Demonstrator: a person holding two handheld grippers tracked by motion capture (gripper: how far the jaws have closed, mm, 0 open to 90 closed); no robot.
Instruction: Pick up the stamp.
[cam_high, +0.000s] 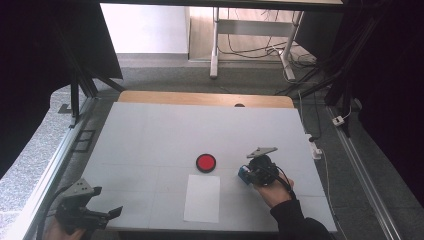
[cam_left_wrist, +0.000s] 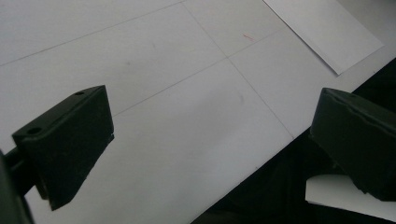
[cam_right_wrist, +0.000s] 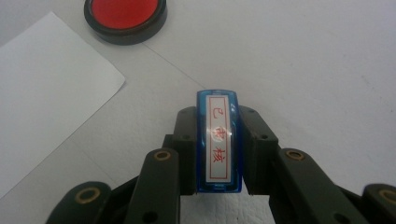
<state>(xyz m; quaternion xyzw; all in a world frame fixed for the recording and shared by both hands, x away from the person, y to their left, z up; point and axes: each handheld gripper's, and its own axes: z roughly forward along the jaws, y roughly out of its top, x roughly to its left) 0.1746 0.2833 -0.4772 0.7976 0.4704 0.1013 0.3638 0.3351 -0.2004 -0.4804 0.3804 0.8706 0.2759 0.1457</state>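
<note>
Right hand-held gripper (cam_right_wrist: 218, 184) is pinching a small blue translucent plastic stamp with a white label and red characters (cam_right_wrist: 218, 140), pads squarely on its two long sides, sitting on the white bench (cam_high: 150, 135) near its right side. Left hand-held gripper (cam_left_wrist: 210, 140) is parked at the near left corner with its jaws spread wide and nothing between them.

Just beside the stamp, to its left, lies the white rectangular sheet of paper (cam_high: 202, 198). A bit farther, past the sheet's far edge, is the round black ink pad with the red centre (cam_high: 206, 163).

My read: the step is to lift the stamp and ink it. The grip looks centred, so I'd lift straight up without twisting, keep the stamp's face level, and come down flat on the red so it inks evenly. Biggest risk is the smooth plastic sliding in the pads if I tilt, so slow and square it is.
</note>
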